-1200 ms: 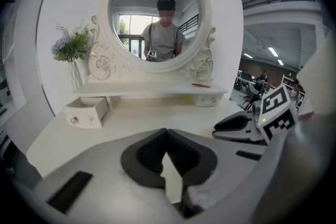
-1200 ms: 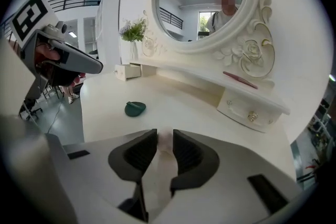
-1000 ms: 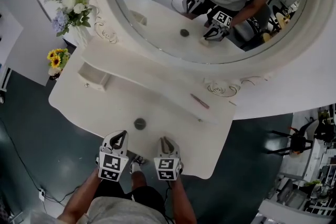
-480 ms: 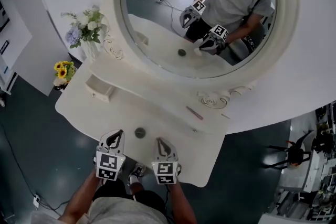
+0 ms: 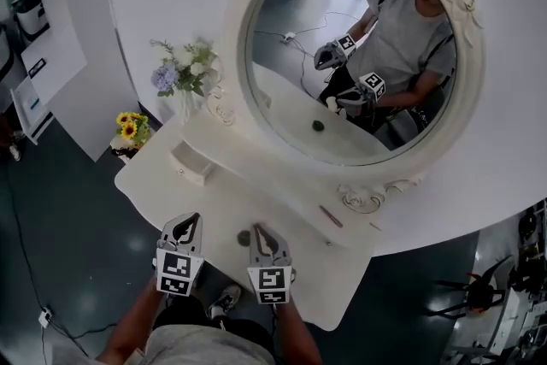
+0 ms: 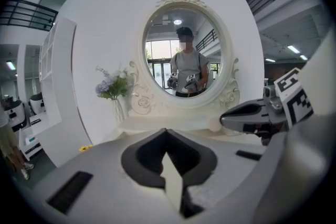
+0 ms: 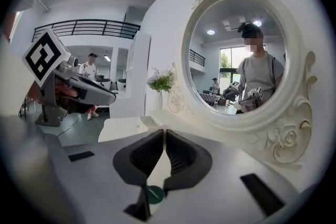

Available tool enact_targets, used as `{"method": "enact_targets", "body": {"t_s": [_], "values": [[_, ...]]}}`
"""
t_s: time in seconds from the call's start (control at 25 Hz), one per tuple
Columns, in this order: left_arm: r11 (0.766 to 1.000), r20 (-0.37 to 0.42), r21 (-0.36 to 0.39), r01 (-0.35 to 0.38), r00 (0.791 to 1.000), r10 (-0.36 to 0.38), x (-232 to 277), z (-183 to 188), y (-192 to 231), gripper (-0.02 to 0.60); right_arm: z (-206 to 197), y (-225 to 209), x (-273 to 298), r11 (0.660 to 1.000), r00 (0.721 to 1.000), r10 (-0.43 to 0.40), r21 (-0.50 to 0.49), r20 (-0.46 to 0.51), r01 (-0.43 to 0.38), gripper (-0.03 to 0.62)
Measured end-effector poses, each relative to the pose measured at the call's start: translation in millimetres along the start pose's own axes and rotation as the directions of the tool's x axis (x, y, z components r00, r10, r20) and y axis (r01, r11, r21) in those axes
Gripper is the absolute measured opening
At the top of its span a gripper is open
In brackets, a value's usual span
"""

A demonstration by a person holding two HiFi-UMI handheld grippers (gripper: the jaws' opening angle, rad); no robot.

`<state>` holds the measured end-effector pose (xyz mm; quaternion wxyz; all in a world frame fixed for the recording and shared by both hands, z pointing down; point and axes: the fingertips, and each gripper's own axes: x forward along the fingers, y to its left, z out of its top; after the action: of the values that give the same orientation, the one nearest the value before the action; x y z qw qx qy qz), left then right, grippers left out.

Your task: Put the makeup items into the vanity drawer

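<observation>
A small dark round makeup compact [image 5: 244, 237] lies on the white vanity top [image 5: 291, 265], between my two grippers and closest to the right one's tip. In the right gripper view it shows as a green disc [image 7: 155, 194] under the jaws, not gripped. A thin pink stick [image 5: 330, 216] lies on the raised shelf under the mirror. The small drawer [image 5: 190, 163] at the shelf's left end stands pulled out. My left gripper [image 5: 185, 226] [image 6: 167, 131] and right gripper [image 5: 259, 233] [image 7: 165, 131] hover side by side at the near edge, both shut and empty.
A large oval mirror [image 5: 355, 55] with a carved white frame rises behind the shelf and reflects the person and both grippers. A vase of pale flowers [image 5: 182, 73] stands at the shelf's left end. Yellow flowers [image 5: 130, 127] sit on the dark floor to the left.
The head view has tilted up, so more of the mirror and wall shows. The compact now lies level with the gripper tips, beside the right one. The right jaws have drawn together.
</observation>
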<state>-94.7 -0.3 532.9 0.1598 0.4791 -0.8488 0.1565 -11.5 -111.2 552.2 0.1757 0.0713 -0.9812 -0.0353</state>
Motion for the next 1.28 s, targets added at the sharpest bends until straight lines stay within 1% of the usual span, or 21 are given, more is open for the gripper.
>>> {"method": "enact_targets", "body": {"t_s": [0.2,0.4,0.52,0.68,0.84,1.12,1.28], "values": [[0.997,0.008,-0.031,-0.068,0.998,0.068,-5.0,0.9,43.0,0.0,29.2,20.7,33.0,0.997,0.998,0.062,-0.055,0.031,-0.06,0.029],[0.991,0.01,-0.051,-0.126,0.992,0.126,-2.7,4.3,90.8,0.0,54.4,40.9,81.7,0.99,0.991,0.121,-0.075,0.049,-0.117,0.029],[0.988,-0.004,-0.062,-0.143,0.99,0.143,2.1,-0.2,114.7,0.0,64.8,52.3,113.7,0.986,0.987,0.152,-0.08,0.047,-0.148,0.029],[0.988,-0.022,-0.077,-0.134,0.991,0.133,17.6,-7.2,137.5,0.0,69.8,65.9,154.2,0.982,0.984,0.175,-0.08,0.033,-0.172,0.031],[0.988,-0.046,-0.101,-0.116,0.993,0.112,33.5,-17.5,154.3,0.0,65.0,79.2,189.0,0.979,0.982,0.188,-0.078,-0.002,-0.188,0.032],[0.989,-0.114,-0.123,-0.082,0.991,0.068,65.7,-47.7,179.5,0.0,39.4,93.5,240.7,0.977,0.975,0.207,-0.034,-0.078,-0.21,0.038],[0.988,-0.135,-0.141,-0.07,0.99,0.051,81.4,-60.5,190.0,0.0,22.8,96.6,264.9,0.978,0.972,0.205,-0.022,-0.117,-0.209,0.041]]}}
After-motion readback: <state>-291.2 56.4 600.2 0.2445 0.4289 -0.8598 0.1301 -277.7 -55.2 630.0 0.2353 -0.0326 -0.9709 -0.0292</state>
